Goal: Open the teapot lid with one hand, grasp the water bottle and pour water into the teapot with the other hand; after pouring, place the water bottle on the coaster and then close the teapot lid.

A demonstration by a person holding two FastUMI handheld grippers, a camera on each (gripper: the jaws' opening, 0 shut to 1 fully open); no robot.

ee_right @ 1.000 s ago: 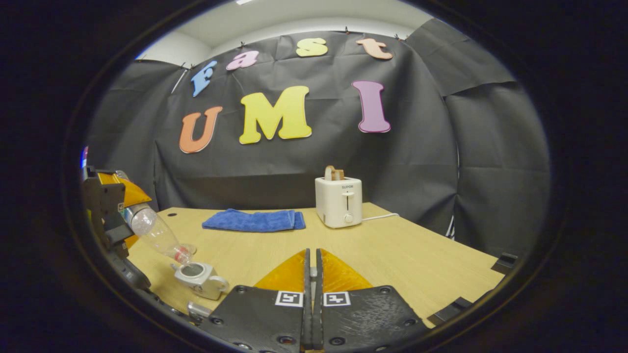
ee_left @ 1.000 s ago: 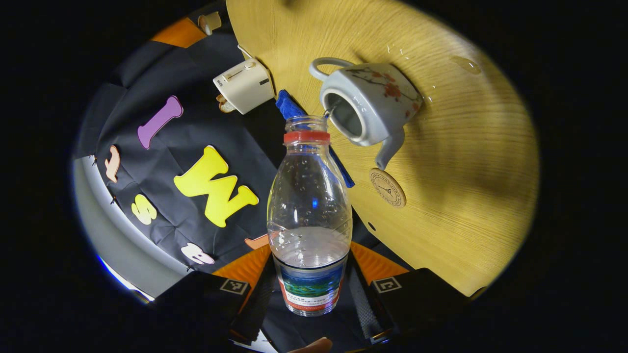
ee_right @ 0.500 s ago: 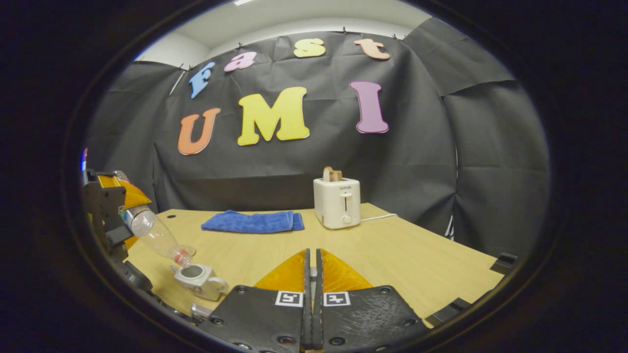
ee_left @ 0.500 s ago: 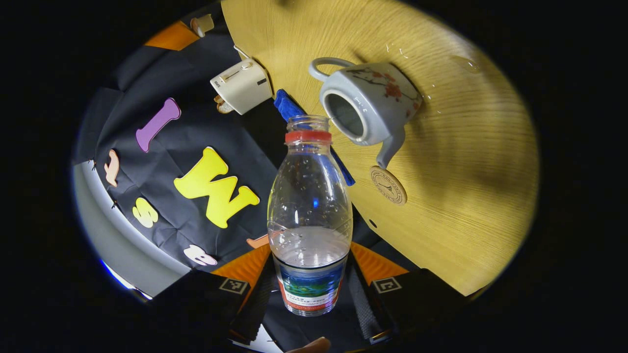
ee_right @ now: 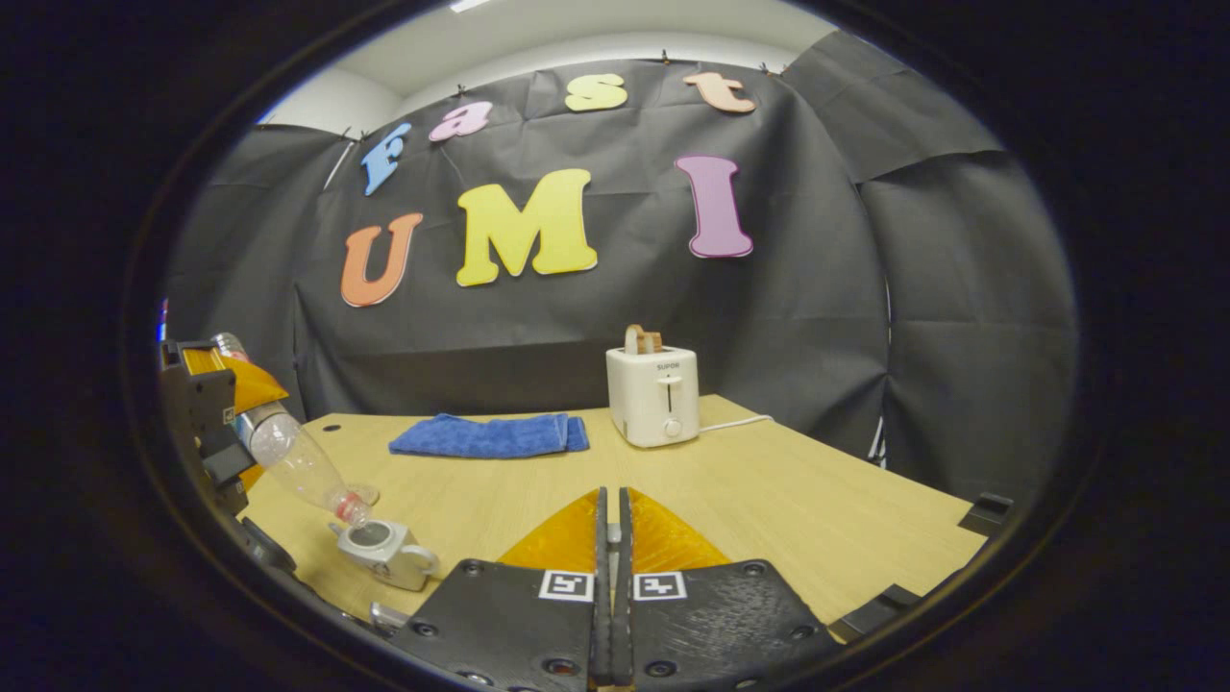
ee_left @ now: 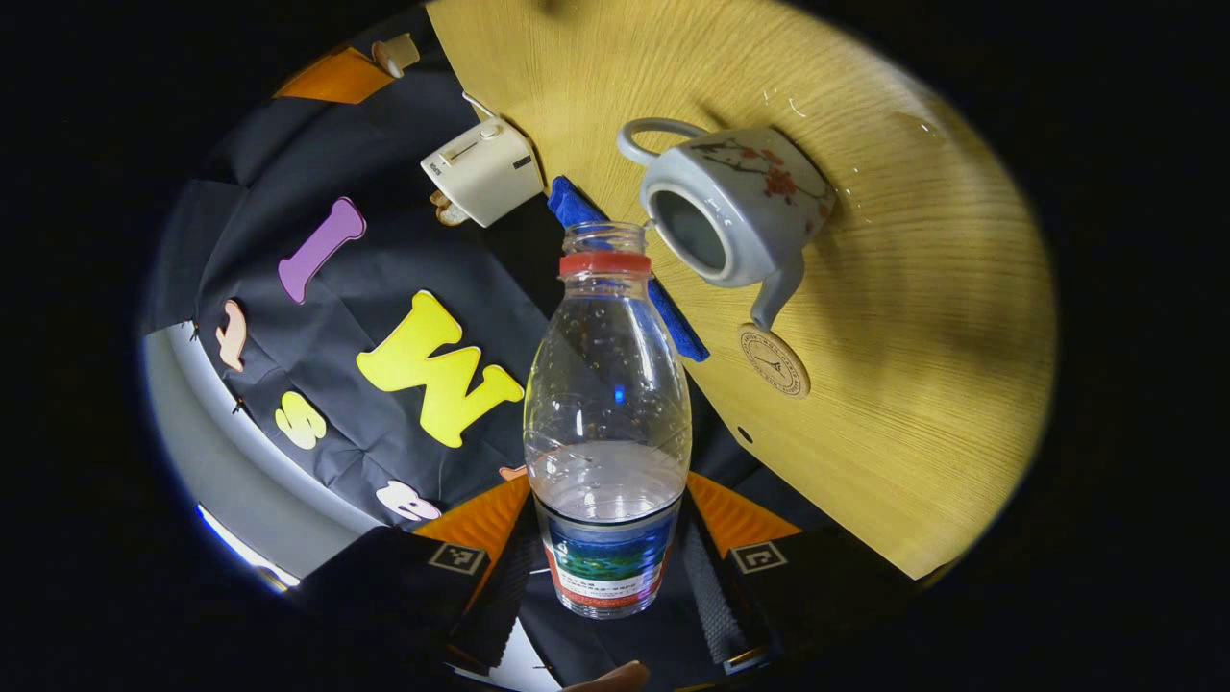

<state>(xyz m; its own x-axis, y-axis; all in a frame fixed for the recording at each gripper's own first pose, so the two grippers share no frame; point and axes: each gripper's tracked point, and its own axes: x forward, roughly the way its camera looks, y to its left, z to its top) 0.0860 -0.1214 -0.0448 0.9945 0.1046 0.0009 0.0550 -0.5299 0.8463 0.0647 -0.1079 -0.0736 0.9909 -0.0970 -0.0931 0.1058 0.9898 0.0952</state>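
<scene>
My left tongs (ee_left: pixel 607 567) grip the clear plastic water bottle (ee_left: pixel 607 423); its mouth has drifted off the grey teapot's (ee_left: pixel 735 207) opening, so pouring seems done. Round wooden coaster (ee_left: pixel 774 359) next. Right tongs (ee_right: pixel 612 586) closed; what they pinch, I cannot tell.

A light wooden table (ee_right: pixel 788 500) stands before the booth's black cloth wall (ee_right: pixel 817 317) (creased in places). A pale ceiling (ee_right: pixel 577 29) shows at twelve o'clock.

Dim booth, sharp focus, soft shadows (fisheye bending at edges).
</scene>
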